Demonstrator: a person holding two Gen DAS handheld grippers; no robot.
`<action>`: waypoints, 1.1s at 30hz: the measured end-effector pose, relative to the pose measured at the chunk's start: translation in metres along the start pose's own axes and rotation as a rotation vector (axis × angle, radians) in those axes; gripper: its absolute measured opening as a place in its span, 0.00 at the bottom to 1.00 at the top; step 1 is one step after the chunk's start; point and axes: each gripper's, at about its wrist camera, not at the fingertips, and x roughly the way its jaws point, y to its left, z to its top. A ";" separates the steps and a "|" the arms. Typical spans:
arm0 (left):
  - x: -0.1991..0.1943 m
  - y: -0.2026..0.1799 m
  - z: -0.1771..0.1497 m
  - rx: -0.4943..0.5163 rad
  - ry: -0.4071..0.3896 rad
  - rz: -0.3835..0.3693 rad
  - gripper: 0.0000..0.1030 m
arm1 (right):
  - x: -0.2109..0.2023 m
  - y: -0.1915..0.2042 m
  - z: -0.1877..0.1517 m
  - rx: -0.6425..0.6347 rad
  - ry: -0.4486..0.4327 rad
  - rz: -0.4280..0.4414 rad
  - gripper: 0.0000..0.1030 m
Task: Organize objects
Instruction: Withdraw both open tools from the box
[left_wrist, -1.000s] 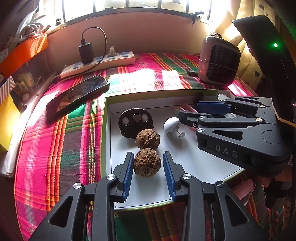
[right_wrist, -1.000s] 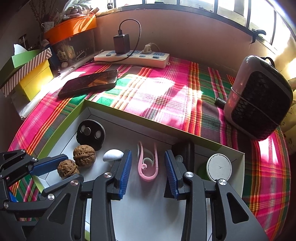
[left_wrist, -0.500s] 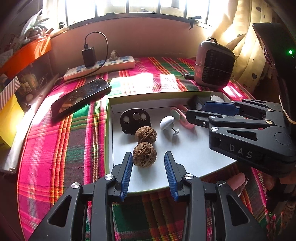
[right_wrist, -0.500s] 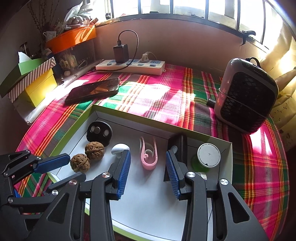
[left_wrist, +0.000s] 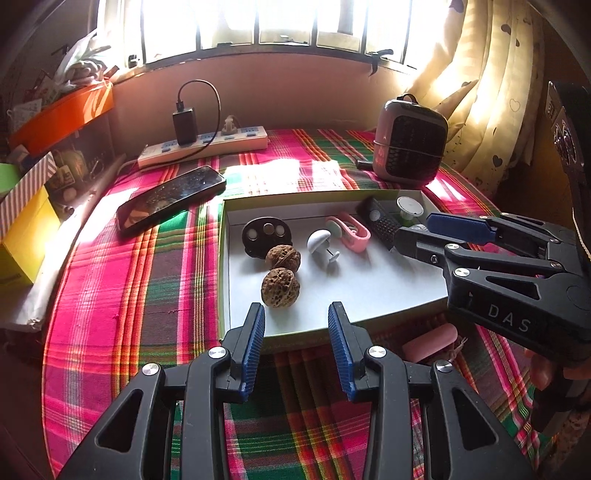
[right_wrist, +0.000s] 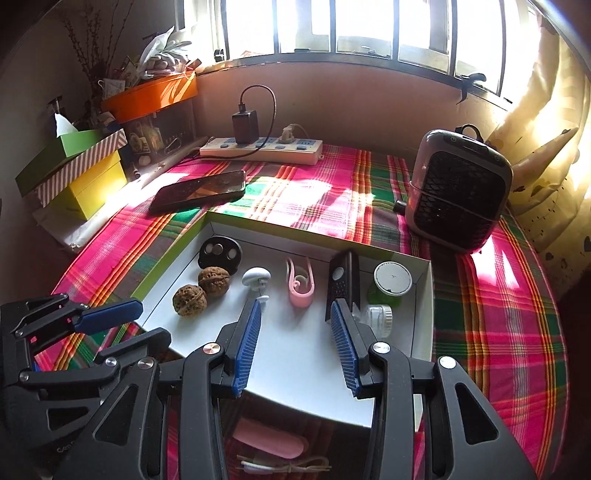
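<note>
Woven plaid cloth, matt white cardboard tray, rough wrinkled walnuts, glossy glass phone

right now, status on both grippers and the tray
Left gripper open, empty, short of the near walnut. Right gripper open, empty, over the white tray. Pink clip lies loose ahead. Nothing blocking.

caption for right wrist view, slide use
Open right gripper above a white tray of walnuts, pink clip and jars.
</note>
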 end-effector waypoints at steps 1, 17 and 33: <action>-0.003 0.000 -0.001 0.001 -0.004 0.001 0.33 | -0.005 0.000 -0.002 -0.001 -0.012 -0.002 0.40; -0.024 -0.009 -0.027 -0.009 -0.011 -0.050 0.33 | -0.045 -0.007 -0.056 0.059 -0.035 -0.070 0.41; -0.021 0.004 -0.055 -0.032 0.034 -0.070 0.33 | -0.018 0.015 -0.090 0.154 0.075 -0.139 0.62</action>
